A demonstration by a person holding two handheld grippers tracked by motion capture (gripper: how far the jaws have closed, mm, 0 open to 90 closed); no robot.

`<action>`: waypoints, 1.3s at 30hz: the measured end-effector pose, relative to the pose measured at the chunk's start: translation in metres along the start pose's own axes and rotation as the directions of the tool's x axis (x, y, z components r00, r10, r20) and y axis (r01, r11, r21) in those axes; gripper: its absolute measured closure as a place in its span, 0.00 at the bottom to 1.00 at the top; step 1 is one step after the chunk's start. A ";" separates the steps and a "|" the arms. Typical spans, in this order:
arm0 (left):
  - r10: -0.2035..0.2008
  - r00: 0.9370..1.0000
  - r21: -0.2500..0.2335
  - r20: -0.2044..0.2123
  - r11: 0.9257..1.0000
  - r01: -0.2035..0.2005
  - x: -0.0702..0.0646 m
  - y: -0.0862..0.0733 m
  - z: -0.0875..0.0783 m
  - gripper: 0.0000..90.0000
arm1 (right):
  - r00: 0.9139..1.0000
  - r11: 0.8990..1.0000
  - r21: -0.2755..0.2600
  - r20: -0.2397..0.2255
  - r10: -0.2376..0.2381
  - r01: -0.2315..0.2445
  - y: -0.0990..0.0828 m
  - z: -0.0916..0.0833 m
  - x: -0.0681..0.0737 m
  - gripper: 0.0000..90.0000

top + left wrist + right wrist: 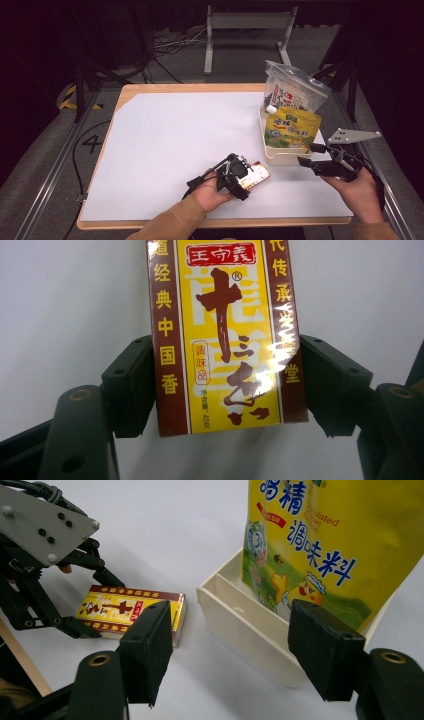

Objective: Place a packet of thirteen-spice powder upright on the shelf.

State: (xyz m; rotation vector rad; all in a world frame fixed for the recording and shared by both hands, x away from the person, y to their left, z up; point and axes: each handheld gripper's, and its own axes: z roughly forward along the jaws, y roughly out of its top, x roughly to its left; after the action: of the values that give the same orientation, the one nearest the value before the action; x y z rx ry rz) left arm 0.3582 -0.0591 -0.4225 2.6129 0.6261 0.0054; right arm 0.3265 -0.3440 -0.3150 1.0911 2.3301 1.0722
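the left hand (210, 192) reaches in from the desk's (165, 135) near edge, its left gripper (243, 176) pointing down over one flat glossy cardboard box (225, 335) lying on the white sheet, jaws snug against both long sides. the right hand (357, 192) holds the right gripper (306, 155) level, jaws apart and gripping nothing, at the near end of one cream plastic tray (280, 156). two soft pouches stand in the tray, a yellow pouch (291, 127) and a clear pouch (292, 90).

Dim room, lit worktop

A white sheet (170, 145) covers the wooden worktop (150, 88); grey carpet floor (35, 165) around it, black cables (170, 45) and a pale metal frame (245, 22) behind, in shadow.
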 end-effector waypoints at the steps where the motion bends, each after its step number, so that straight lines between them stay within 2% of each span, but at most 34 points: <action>1: 0.005 1.000 0.004 -0.001 1.000 -0.005 0.000 0.000 -0.001 0.35 | 1.000 1.000 0.003 -0.004 0.002 -0.002 0.000 0.000 0.000 0.38; 7: 0.045 0.999 -0.005 -0.018 0.999 -0.046 -0.004 -0.003 -0.004 0.36 | 1.000 1.000 0.023 -0.027 -0.001 0.001 0.003 0.003 0.004 0.41; 15: 0.073 0.997 -0.082 -0.032 0.994 -0.076 -0.011 -0.009 -0.024 0.36 | 0.998 0.999 0.054 -0.062 0.011 -0.008 0.011 0.000 0.010 0.44; 20: 0.074 0.996 -0.119 -0.044 0.990 -0.079 -0.015 -0.013 -0.031 0.36 | 0.996 0.996 0.085 -0.092 0.019 -0.011 0.021 -0.005 0.016 0.45; 24: 0.082 0.995 -0.155 -0.048 0.984 -0.088 -0.017 -0.017 -0.038 0.36 | 0.994 0.994 0.113 -0.110 0.021 -0.009 0.027 -0.004 0.020 0.45; 30: 0.094 0.993 -0.184 -0.065 0.977 -0.105 -0.020 -0.019 -0.045 0.36 | 0.992 0.988 0.153 -0.127 0.025 -0.005 0.036 -0.001 0.025 0.44; 39: 0.114 0.987 -0.228 -0.117 0.964 -0.139 -0.025 -0.024 -0.052 0.36 | 0.986 0.980 0.200 -0.158 0.048 -0.015 0.045 0.003 0.028 0.43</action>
State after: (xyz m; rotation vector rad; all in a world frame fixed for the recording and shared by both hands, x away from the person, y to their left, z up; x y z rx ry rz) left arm 0.3203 -0.0290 -0.3839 2.4276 0.4605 0.2413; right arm 0.3327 -0.3021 -0.2833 1.1537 2.6037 0.9900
